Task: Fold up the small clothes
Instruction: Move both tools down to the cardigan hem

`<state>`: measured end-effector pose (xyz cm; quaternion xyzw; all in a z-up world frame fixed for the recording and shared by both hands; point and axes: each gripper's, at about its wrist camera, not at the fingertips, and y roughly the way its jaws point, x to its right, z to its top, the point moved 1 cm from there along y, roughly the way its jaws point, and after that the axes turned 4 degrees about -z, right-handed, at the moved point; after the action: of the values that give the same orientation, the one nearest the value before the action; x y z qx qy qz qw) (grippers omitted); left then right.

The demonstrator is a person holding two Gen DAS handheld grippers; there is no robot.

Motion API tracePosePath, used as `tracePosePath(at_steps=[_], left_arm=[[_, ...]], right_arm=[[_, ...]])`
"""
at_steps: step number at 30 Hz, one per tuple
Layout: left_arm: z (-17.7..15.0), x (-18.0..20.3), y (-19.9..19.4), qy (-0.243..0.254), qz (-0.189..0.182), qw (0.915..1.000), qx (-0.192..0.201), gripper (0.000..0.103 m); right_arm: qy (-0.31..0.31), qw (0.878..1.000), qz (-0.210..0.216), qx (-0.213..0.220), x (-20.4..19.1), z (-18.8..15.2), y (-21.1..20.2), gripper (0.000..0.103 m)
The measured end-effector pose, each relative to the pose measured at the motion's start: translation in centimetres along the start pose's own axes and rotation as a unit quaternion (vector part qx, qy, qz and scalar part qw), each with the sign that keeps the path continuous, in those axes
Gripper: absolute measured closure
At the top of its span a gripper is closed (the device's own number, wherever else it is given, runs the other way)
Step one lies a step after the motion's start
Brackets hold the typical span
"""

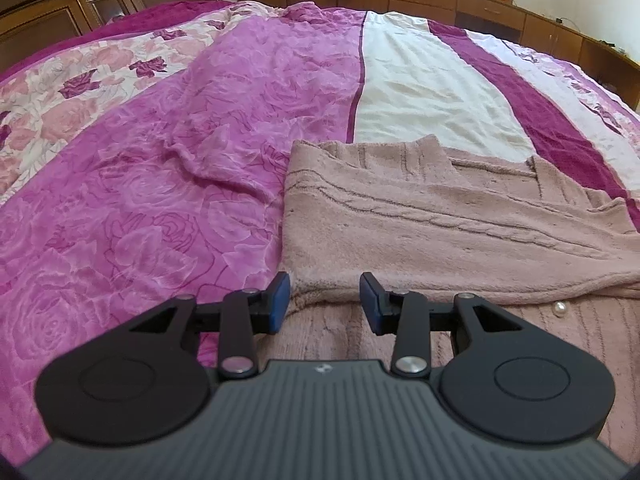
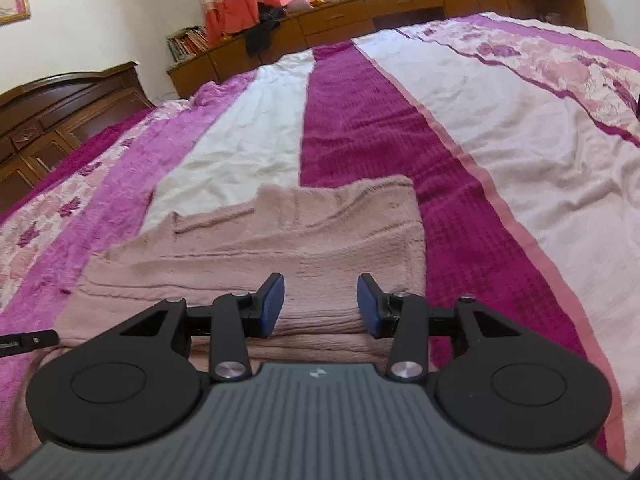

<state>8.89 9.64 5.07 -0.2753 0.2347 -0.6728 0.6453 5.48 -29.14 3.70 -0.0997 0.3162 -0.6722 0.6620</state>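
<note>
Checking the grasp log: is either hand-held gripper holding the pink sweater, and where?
Neither. The left hand-held gripper and right hand-held gripper are open over the sweater.

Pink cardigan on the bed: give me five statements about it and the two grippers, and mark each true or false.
1. The pink cardigan lies on the bedspread. True.
2. The left gripper is clamped shut on the fabric. False: its jaws stand apart, with the cardigan's folded edge between them, ungripped.
3. The right gripper is open. True.
4. The cardigan is spread fully flat with no fold. False: an upper layer lies folded over a lower one, near a pearl button.
5. The cardigan is bright blue. False: it is dusty pink; only the pads are blue.
</note>
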Motion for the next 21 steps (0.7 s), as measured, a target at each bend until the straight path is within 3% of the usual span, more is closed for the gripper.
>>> tracePosePath(at_steps=[11,15,21], left_arm=[[-1.2,0.0,-4.3,0.012,-0.012,0.9998,0.005,0.063],[-1.7,0.2,-5.8,0.016,-0.02,0.9996,0.008,0.063],[-3.3,1.2,-7.7,0.032,-0.038,0.9987,0.007,0.063]], right_arm=[[-0.037,0.997,0.061,0.001,-3.1,-1.6,-6.8,0.052],[-0.056,0.996,0.074,-0.004,-4.1,-2.9,-8.9,0.039],[-0.092,0.992,0.087,-0.024,-5.7,-5.9,-11.0,0.038]])
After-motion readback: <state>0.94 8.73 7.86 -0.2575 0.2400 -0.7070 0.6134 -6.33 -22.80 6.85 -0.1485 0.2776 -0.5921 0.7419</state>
